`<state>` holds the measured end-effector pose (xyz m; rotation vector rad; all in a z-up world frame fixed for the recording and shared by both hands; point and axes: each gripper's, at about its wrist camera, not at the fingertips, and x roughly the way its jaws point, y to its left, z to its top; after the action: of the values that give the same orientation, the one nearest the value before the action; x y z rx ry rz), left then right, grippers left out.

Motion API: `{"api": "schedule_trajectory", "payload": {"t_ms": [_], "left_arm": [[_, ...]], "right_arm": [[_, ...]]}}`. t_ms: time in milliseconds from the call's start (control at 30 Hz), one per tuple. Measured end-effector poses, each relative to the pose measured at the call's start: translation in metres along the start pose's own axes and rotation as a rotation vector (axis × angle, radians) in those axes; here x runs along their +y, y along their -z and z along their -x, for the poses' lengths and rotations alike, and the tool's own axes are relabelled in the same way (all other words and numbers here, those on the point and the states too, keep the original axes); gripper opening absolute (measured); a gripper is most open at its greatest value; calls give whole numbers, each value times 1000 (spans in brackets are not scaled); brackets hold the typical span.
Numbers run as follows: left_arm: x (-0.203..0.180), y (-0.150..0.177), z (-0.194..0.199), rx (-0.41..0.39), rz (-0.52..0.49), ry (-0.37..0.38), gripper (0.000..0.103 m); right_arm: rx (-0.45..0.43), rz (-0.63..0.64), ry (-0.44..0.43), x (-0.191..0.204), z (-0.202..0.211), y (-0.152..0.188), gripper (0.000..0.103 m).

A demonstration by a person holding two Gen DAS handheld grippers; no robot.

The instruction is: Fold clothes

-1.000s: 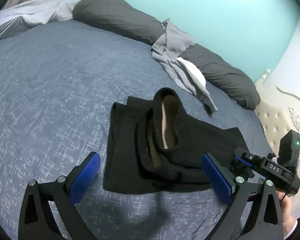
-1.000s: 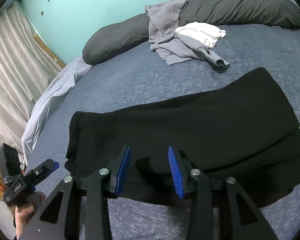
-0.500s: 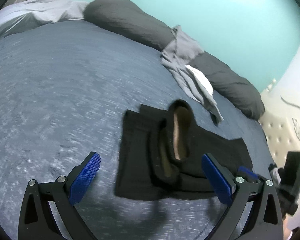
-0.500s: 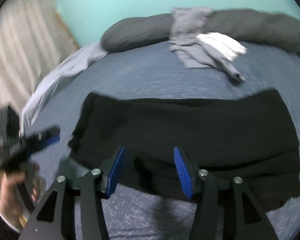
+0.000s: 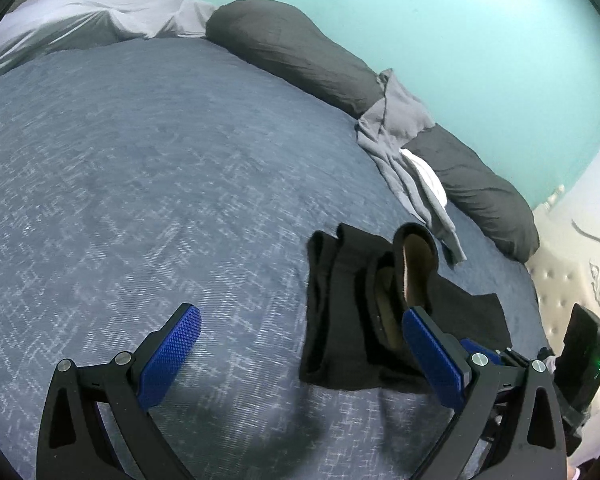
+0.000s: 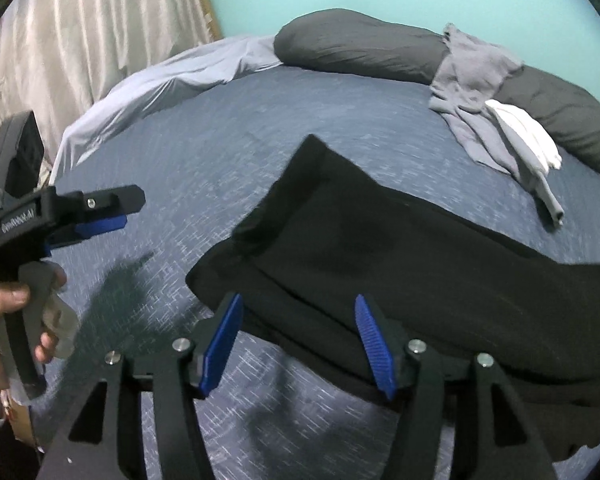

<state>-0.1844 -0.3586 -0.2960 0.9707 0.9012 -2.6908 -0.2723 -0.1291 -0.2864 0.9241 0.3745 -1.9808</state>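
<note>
Black garment (image 5: 380, 312) folded on bed (image 5: 140, 160), lower right of left wrist view; left hand-held gripper (image 5: 300, 360) released, empty, garment toward its right finger. Right wrist view: garment (image 6: 400, 272) long axis runs upper left to lower right; right hand-held gripper (image 6: 296, 344) opening, nothing pinched, nearer arm.

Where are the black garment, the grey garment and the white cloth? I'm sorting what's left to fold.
black garment (image 6: 400, 252), right wrist view, middle of its top layer
grey garment (image 6: 472, 76), right wrist view, upper part draped on the pillow
white cloth (image 6: 528, 140), right wrist view, its middle
</note>
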Motion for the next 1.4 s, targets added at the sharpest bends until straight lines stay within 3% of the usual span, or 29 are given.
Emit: {"api": "schedule_trajectory", "payload": {"t_ms": [467,600,667,733,1133,1233,1400], "left_arm": [[12,-2,8,-3,14,11,103],[10,-1,7,2,9,11,103],[9,0,6,6,7,14,103],[7,0,5,8,6,16,103],[7,0,4,9,13,22,103],[7,0,4,11,15,22,103],[6,1,4,10,12,27,103]], "right_arm": [[22,109,124,34,-33,-9,61],[13,126,139,36,-38,-11,37],[8,132,140,35,-39,-13,18],[0,118,138,31,-38,-15,10],[-124,32,15,33,-11,-45,7],[-113,47,-1,44,-18,-46,7],[-23,4,12,39,-38,-36,10]]}}
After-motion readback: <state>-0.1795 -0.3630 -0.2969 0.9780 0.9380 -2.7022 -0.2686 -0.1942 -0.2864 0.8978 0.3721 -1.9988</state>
